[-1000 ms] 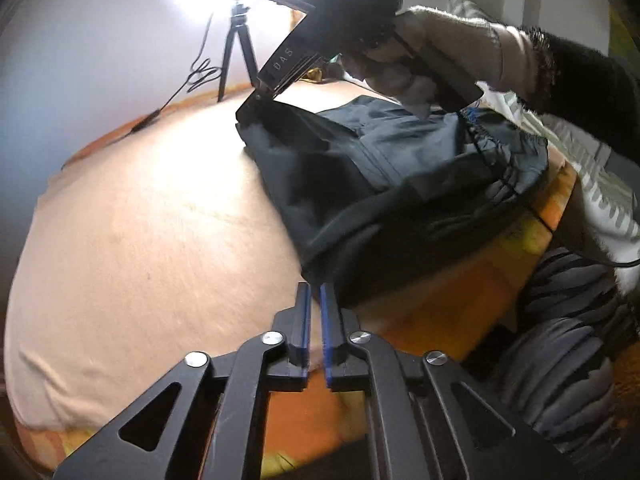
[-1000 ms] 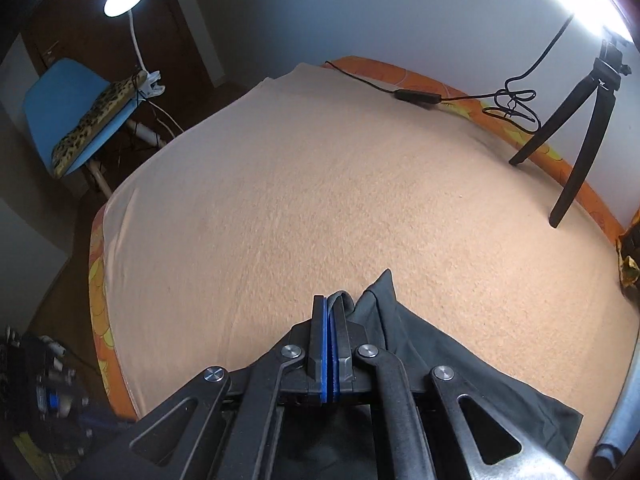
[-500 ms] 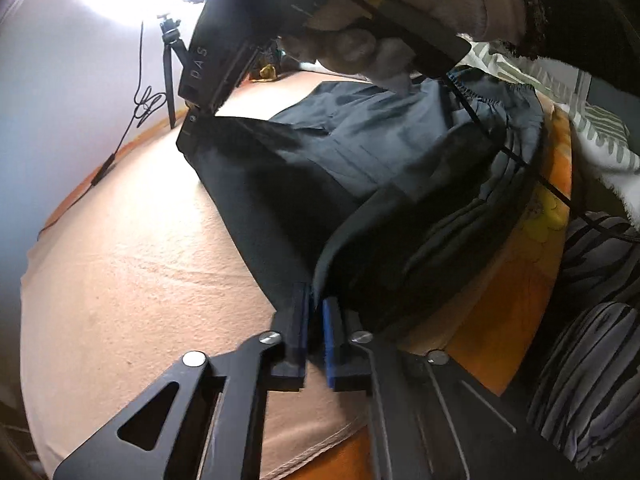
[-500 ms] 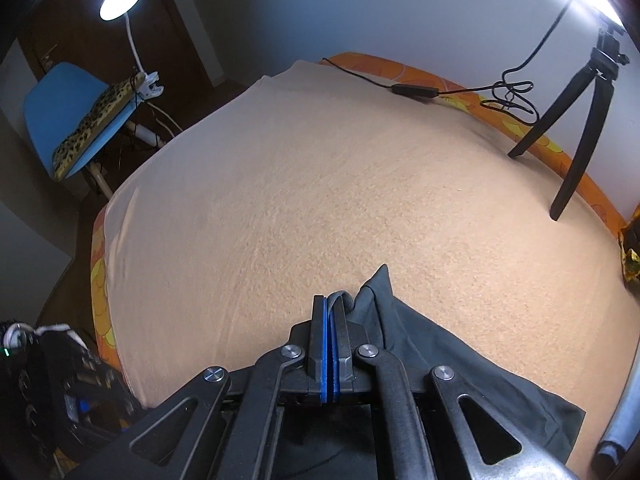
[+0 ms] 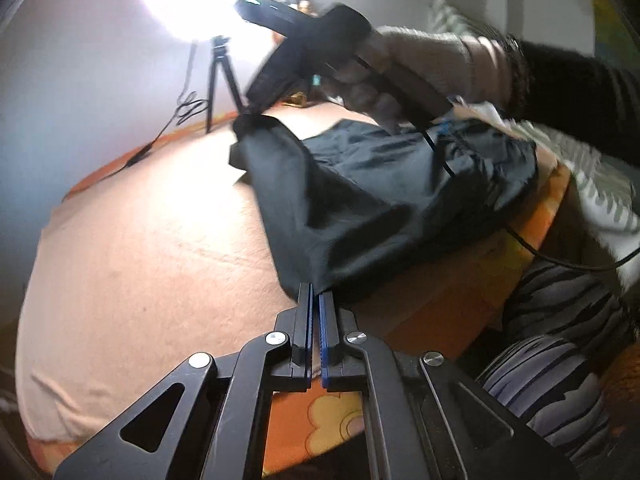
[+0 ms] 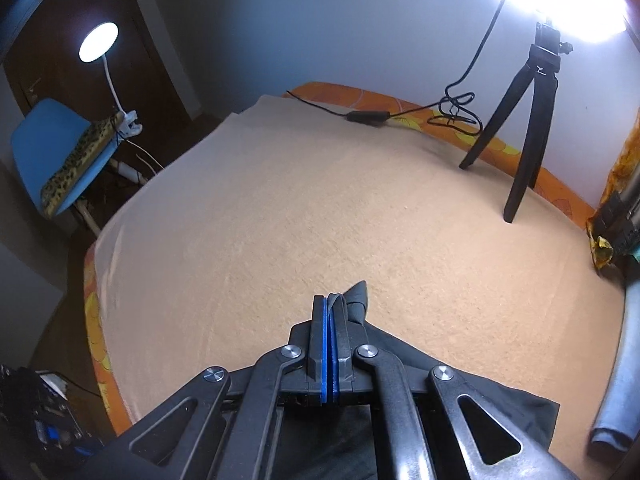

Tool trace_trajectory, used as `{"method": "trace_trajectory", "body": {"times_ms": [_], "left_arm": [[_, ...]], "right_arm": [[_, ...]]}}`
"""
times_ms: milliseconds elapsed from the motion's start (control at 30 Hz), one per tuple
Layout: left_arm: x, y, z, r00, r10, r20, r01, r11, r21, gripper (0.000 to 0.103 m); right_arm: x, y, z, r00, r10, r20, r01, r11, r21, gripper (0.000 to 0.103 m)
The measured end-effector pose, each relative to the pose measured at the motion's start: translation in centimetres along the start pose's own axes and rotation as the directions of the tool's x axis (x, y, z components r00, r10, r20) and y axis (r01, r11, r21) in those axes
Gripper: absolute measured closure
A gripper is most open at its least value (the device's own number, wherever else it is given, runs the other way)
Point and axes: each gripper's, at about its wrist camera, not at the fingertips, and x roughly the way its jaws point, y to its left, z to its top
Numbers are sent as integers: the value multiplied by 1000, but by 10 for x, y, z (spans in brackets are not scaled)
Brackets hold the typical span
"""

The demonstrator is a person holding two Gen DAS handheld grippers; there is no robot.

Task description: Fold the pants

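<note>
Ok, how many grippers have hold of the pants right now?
2. The left gripper is shut on the near corner of the pants; the right gripper is shut on the far corner, toward the tripod.

In our left-wrist view, our left gripper (image 5: 315, 294) reaches toward twelve o'clock from the bottom edge, angled downward, its blue-padded jaws pinched together on a fold of dark cloth. At about one o'clock our right hand (image 5: 404, 76), gloved and with a dark sleeve running off toward three o'clock, grips the handle of our right gripper (image 5: 250, 114), whose nose points down toward seven o'clock. In our right-wrist view, that right gripper (image 6: 330, 304) also points downward, its jaws clamped tight with a thin edge of dark fabric between the pads.
</note>
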Motion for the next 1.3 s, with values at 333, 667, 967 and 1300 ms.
{"method": "trace_trajectory", "body": {"times_ms": [333,667,967,1300], "left_arm": [[-18,12,-16,998,57,-38,-60,995,-77,102],[16,17,32,998,53,23,-51,994,-98,86],[63,0,45,999,28,-41,-31,996,-83,86],[78,-4,40,993,44,-106,-54,994,-95,86]], "right_arm": [[7,-20,13,992,117,55,-124,979,160,69],[-126,-72,-74,985,-33,167,-6,975,224,58],[-178,-171,-241,994,-81,80,21,818,574,45],[-138,-177,-273,992,72,102,-122,743,658,41]]}}
